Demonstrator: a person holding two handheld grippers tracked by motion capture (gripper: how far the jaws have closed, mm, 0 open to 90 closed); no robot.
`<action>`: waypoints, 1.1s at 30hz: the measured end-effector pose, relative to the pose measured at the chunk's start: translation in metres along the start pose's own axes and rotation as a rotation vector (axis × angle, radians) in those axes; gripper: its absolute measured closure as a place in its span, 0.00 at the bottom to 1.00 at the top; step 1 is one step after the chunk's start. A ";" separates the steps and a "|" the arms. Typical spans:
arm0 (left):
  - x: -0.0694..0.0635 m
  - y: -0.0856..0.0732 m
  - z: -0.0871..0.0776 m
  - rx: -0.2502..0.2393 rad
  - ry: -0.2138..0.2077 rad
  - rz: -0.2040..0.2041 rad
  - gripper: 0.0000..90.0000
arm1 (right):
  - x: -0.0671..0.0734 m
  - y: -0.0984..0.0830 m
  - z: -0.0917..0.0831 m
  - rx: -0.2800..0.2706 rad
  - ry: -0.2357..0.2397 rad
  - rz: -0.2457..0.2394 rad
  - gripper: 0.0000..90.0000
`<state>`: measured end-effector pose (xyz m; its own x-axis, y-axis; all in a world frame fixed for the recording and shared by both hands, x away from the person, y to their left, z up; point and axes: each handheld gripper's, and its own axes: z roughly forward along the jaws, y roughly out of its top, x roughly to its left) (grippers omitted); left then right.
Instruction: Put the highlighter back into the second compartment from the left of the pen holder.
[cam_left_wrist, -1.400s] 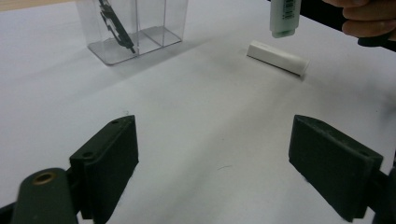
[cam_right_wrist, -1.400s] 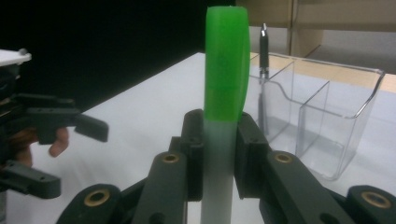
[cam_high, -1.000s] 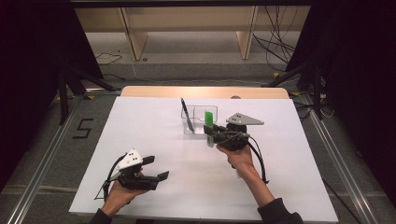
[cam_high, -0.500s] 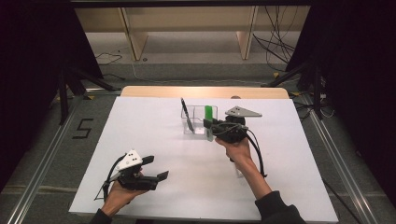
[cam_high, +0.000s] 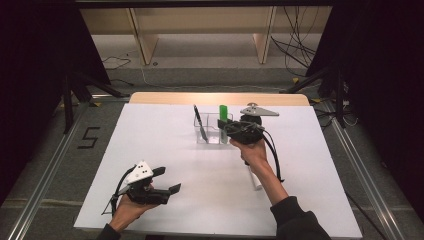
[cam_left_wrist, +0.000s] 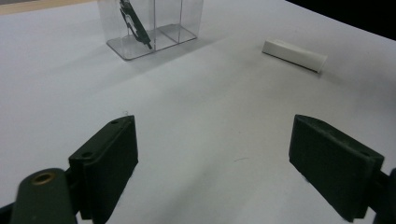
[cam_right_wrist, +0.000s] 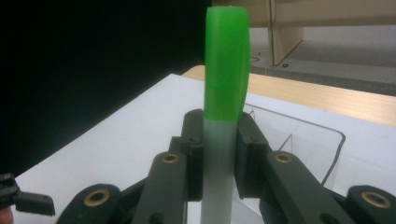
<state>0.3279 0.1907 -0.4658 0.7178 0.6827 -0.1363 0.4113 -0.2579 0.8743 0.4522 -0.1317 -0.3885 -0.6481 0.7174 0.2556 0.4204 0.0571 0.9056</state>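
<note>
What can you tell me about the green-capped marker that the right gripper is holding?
The marker has a bright green, glossy plastic cap over a pale, frosted barrel. It stands upright, cap up, clamped at the barrel just below the cap between the shut jaws of the right gripper. In the high view it is at the right compartment of the clear organizer on the white table; its lower end is hidden.

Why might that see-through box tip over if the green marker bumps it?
The clear box looks thin-walled and probably light, so a nudge could slide or tip it. A black pen leans tall inside, which may make it top-heavy. The green-capped marker, clamped upright in the right gripper, looks stiff, so it likely won't bend if it knocks the rim.
</note>
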 end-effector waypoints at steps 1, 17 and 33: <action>0.000 0.000 0.001 -0.001 0.000 0.000 0.17 | 0.000 0.002 0.001 0.000 -0.001 0.003 0.86; -0.001 0.000 0.002 -0.007 -0.015 -0.006 0.17 | -0.003 0.027 0.020 -0.011 -0.046 -0.004 0.86; -0.002 0.000 0.002 -0.005 -0.029 -0.009 0.17 | -0.010 0.039 0.042 0.010 -0.106 -0.015 0.86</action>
<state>0.3277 0.1885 -0.4668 0.7300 0.6649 -0.1581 0.4152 -0.2477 0.8753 0.5017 -0.1075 -0.3697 -0.5837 0.7860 0.2038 0.4173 0.0750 0.9057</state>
